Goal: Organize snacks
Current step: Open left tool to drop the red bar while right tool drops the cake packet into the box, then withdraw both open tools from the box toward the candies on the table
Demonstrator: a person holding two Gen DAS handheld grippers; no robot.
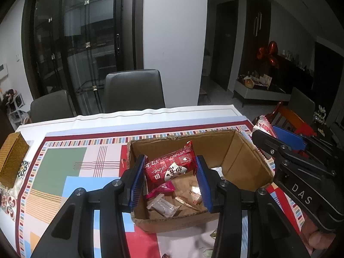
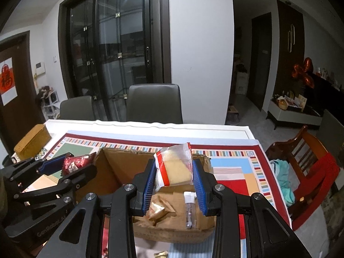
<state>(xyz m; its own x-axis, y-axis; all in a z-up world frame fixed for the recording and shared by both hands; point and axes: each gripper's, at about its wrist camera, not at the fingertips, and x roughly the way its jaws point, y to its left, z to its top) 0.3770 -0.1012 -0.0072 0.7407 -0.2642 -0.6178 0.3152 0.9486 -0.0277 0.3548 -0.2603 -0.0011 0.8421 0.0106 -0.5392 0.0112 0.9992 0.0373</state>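
An open cardboard box (image 1: 243,161) stands on the patterned tablecloth; it also shows in the right wrist view (image 2: 116,167). My left gripper (image 1: 169,172) is shut on a red snack packet (image 1: 169,167) and holds it over the box's left part. My right gripper (image 2: 174,176) is shut on a clear packet with a yellow biscuit (image 2: 174,167), held over the box's right part. Several small wrapped snacks (image 1: 165,206) lie on the box floor. The right gripper appears at the right of the left wrist view (image 1: 286,148).
A woven yellow box (image 2: 32,142) sits at the table's left edge. Two grey chairs (image 2: 154,103) stand behind the table. A wooden chair with red cloth (image 2: 309,167) stands to the right. A few loose wrappers (image 2: 161,253) lie on the near tablecloth.
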